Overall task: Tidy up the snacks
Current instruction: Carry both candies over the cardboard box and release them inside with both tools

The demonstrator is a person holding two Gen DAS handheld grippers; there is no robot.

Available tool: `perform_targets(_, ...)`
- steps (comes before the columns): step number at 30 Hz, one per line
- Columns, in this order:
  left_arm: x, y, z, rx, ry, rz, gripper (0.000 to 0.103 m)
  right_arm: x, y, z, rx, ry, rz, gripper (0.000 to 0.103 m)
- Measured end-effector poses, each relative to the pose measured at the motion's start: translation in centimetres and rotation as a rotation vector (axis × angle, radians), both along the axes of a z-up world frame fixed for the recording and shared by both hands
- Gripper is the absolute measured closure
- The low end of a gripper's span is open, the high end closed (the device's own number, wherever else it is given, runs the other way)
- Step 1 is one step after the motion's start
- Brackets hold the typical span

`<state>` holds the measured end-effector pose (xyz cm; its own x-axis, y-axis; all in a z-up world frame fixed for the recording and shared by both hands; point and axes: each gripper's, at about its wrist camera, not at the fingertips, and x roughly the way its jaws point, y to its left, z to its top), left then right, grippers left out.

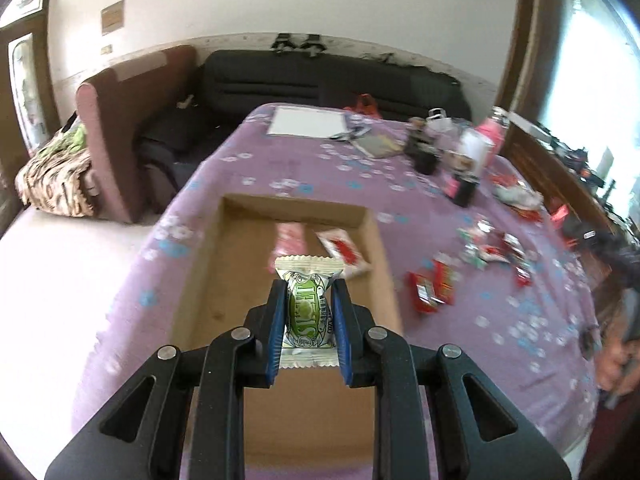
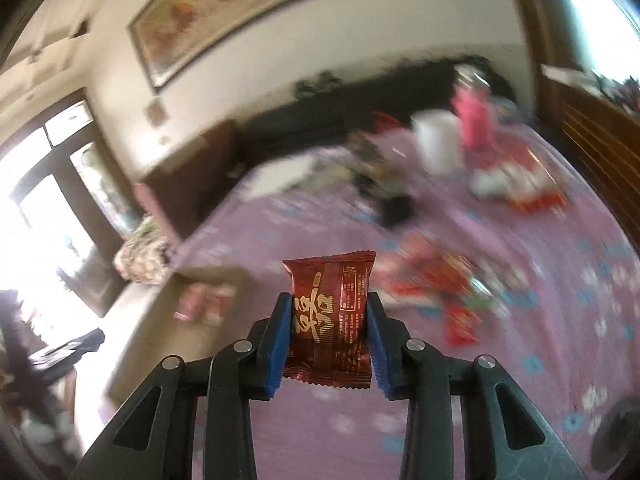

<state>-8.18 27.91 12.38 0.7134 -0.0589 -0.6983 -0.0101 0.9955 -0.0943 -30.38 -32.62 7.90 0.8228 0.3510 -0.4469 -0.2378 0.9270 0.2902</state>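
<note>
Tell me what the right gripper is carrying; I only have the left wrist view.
Observer: The right gripper is shut on a dark red snack packet with gold lettering.
Operator: Say where it is relative to the box.
Observer: The cardboard box lies to its left in the right wrist view; the packet hangs over the purple tablecloth, not the box.
Operator: Report what that view shows inside the box.
Observer: Blurred pink and red packets near the far end; no finer detail is readable.
</note>
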Motion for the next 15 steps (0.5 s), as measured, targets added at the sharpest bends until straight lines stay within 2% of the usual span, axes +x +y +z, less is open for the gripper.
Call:
perform_targets(2,1.6,1.2,-0.7,0.005,0.022,0.021,0.083,0.6,2.9,2.0,-0.01,-0.003,0.062,0.067)
perform_targets(5,4.5,2.6,-2.8,-0.022,0.076,0.05,0.083,2.6,7.9,2.6,-0.039,0.042,0.154,0.067)
perform_targets(8,7.3,3.4,-5.2,-0.073,0.142,0.059,0.083,5.2,13.3,0.3,-0.089,0.111,0.217,0.067)
perform_targets(11,9.6,3.8,-6.9,-0.066,0.174,0.08,0.083,7.9,17.4,-2.9,-0.099,0.205,0.265,0.067)
perform_targets(15,12.0,4.8,-8.3,-0.078,0.205,0.104,0.083,10.6,21.1,-6.4,-0.138,0.277,0.29,0.067)
